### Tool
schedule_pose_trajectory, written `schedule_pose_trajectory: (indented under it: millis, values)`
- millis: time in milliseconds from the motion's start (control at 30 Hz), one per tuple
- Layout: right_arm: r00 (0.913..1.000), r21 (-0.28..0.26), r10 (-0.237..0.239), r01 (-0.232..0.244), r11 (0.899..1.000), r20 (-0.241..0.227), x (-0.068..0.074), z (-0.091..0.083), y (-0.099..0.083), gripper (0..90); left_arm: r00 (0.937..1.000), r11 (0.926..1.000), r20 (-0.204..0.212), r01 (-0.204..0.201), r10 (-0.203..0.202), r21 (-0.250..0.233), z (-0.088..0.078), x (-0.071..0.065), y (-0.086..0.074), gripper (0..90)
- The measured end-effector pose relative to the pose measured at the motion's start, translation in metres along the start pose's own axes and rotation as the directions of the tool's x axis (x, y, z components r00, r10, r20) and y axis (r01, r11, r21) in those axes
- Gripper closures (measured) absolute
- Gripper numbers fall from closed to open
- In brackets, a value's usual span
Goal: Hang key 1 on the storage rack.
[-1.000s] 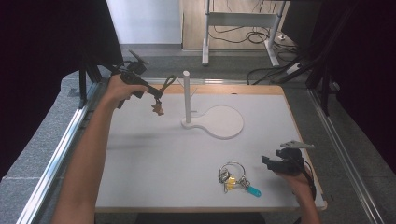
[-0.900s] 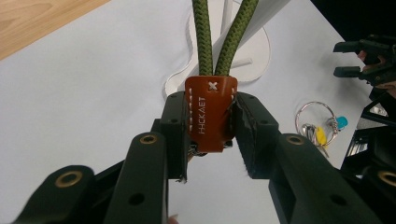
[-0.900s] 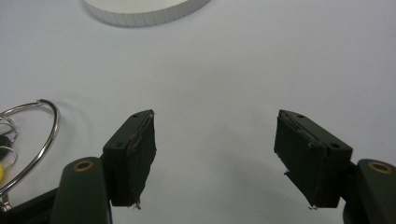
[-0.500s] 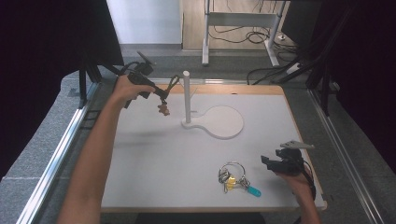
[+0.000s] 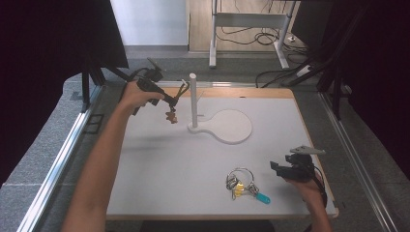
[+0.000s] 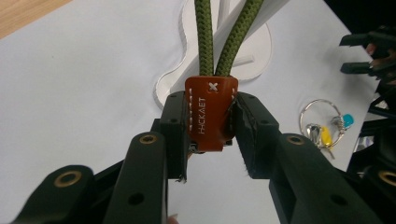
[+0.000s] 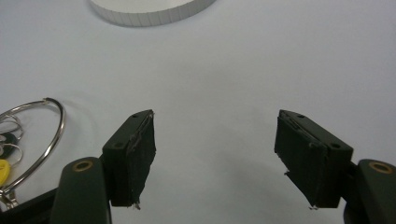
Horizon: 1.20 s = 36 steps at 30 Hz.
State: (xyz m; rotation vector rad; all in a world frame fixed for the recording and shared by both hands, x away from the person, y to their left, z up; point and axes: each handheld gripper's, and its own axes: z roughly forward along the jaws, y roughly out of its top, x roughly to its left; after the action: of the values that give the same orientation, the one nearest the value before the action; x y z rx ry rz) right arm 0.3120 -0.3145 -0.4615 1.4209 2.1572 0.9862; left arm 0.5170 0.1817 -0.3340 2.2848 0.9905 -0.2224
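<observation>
Clearly readable between the jaws of the left gripper is the word "HACKAET", stamped lengthwise on a brown leather tab with white stitching and a small white cross near its top; both pads pinch that tab from either side. Two strands of olive-green cord rise out of the tab's upper end, forming the loop of this keychain. From the high view the left gripper holds the keychain in the air just left of the white post, with a small brown charm dangling below the jaws, apart from the table.

That post stands upright on a flat white base with a round end, set toward the far side of the white board. Nothing lies between the gripper and the post.

Nearer the person, the right gripper rests low over the board with its jaws spread wide and nothing between them. Just beside it lies a metal key ring carrying a yellow tag and a blue tag. No writing can be made out on those tags.
</observation>
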Motion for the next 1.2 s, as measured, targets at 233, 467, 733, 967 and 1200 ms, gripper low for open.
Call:
schedule_pose_trajectory:
  millis: [233,467,733,967,1200]
  values:
    - [1.0000,0.002,-0.001,0.001,1.000,0.001,0.000,0.000,0.000,28.8,0.9996,0.9998,-0.023,-0.018,0.018,0.007,0.011,-0.005,0.001,65.7]
    - [1.0000,0.001,0.001,-0.001,1.000,0.006,-0.001,-0.001,0.000,28.9,0.9963,0.9989,-0.075,-0.043,0.042,-0.019,0.017,-0.012,-0.008,59.9]
    - [0.9999,-0.002,-0.006,0.006,1.000,0.009,0.001,-0.001,0.000,28.8,0.9895,0.9967,-0.130,-0.068,0.062,-0.044,0.009,-0.024,-0.035,55.9]
    - [0.9999,0.000,-0.014,0.014,1.000,0.004,0.003,-0.001,0.001,28.9,0.9837,0.9924,-0.152,-0.107,0.097,-0.061,0.004,-0.041,-0.064,53.2]
    - [0.9998,0.003,-0.019,0.019,1.000,0.004,0.005,-0.001,0.002,28.9,0.9788,0.9856,-0.142,-0.157,0.147,-0.062,0.007,-0.060,-0.090,51.6]
